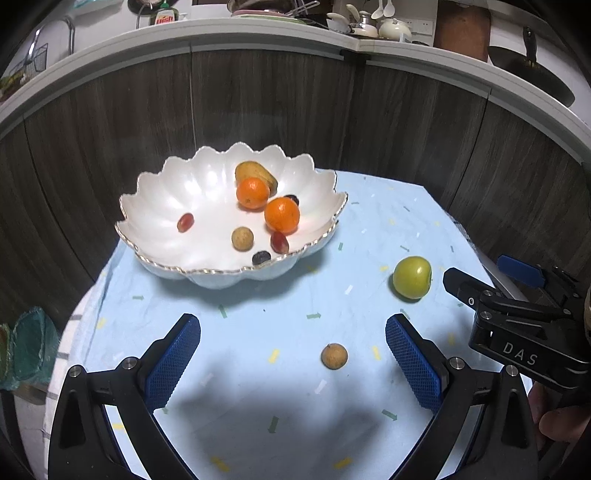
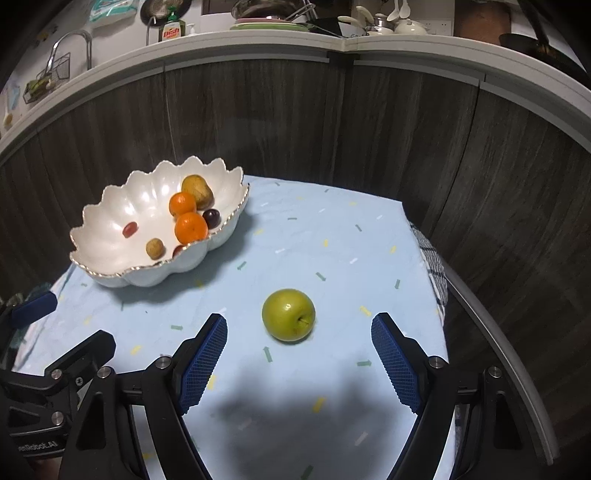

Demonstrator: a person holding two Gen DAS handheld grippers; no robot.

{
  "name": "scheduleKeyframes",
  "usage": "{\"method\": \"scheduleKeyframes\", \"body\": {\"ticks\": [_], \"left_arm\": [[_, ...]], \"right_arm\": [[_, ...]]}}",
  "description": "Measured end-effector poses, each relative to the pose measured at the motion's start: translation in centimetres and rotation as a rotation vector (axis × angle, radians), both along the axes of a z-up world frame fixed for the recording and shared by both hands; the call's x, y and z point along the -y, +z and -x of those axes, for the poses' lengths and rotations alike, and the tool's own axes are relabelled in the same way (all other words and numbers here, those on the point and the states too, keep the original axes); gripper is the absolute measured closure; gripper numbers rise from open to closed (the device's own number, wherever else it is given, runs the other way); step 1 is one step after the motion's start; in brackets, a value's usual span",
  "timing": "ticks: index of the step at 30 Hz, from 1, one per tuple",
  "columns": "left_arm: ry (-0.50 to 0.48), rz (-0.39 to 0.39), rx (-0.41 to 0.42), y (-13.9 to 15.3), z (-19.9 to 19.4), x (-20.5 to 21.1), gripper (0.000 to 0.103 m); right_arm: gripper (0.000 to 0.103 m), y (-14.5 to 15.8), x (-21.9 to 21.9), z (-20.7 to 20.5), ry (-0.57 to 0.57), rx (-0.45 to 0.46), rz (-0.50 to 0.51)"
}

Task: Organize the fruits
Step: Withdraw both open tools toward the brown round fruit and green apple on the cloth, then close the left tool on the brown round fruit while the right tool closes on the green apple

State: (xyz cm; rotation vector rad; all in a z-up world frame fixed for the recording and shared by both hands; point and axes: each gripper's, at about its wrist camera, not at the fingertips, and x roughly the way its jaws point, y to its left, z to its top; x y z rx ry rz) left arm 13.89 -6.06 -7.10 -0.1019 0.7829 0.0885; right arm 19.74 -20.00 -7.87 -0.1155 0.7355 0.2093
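Observation:
A white scalloped bowl (image 1: 155, 192) (image 2: 110, 206) stands at the far left of the light blue tablecloth. It holds two oranges (image 1: 282, 215), a yellow-brown fruit (image 1: 255, 173), red grapes (image 1: 185, 222), dark grapes and a small tan fruit (image 1: 242, 238). A green apple (image 2: 288, 314) (image 1: 412, 277) lies on the cloth just beyond my right gripper (image 2: 299, 354), which is open and empty. A small tan round fruit (image 1: 334, 355) lies on the cloth between the open fingers of my left gripper (image 1: 293, 354), nearer the right finger.
Dark wood cabinet fronts ring the table. The counter above holds a dish soap bottle (image 2: 170, 31), dishes and a faucet (image 2: 72, 44). The right gripper's body (image 1: 524, 325) shows at the right of the left wrist view. A checked cloth (image 2: 434, 266) hangs at the table's right edge.

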Motion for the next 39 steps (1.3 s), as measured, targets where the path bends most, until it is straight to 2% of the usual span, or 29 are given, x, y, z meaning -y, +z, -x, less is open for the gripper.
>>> {"method": "scheduleKeyframes", "body": {"ticks": [8,12,19,23,28,31,33,37,39], "left_arm": [[-0.015,-0.025,-0.021,-2.0,-0.3,1.4,0.009],[-0.012,-0.017,-0.034,-2.9,-0.4,1.8,0.021],[0.018,0.005,-0.040,-4.1,-0.6,2.2,0.032],[0.032,0.022,-0.057,-4.8,-1.0,2.5,0.042],[0.064,0.032,-0.072,-5.7,-1.2,2.9,0.046],[0.084,0.038,-0.083,-6.3,-1.3,3.2,0.054],[0.086,0.049,-0.104,-6.9,-1.5,3.5,0.063],[0.088,0.052,-0.101,-7.2,-1.6,3.7,0.066],[0.092,0.057,-0.101,-7.2,-1.7,3.6,0.072]], "right_arm": [[0.022,-1.8,0.1,-1.0,0.024,-0.012,0.013],[0.022,-2.5,0.2,-1.6,0.042,-0.010,0.016],[0.022,-3.5,-0.3,-2.6,0.097,-0.001,0.038],[0.022,-4.0,-0.4,-3.2,0.118,-0.003,0.040],[0.022,-4.8,-0.3,-4.1,0.142,-0.016,0.035],[0.022,-5.3,-0.4,-4.4,0.157,-0.019,0.039],[0.022,-5.6,-0.4,-4.8,0.161,-0.022,0.041],[0.022,-6.2,-0.4,-5.4,0.163,-0.029,0.038],[0.022,-6.5,-0.5,-5.6,0.167,-0.036,0.035]]}}
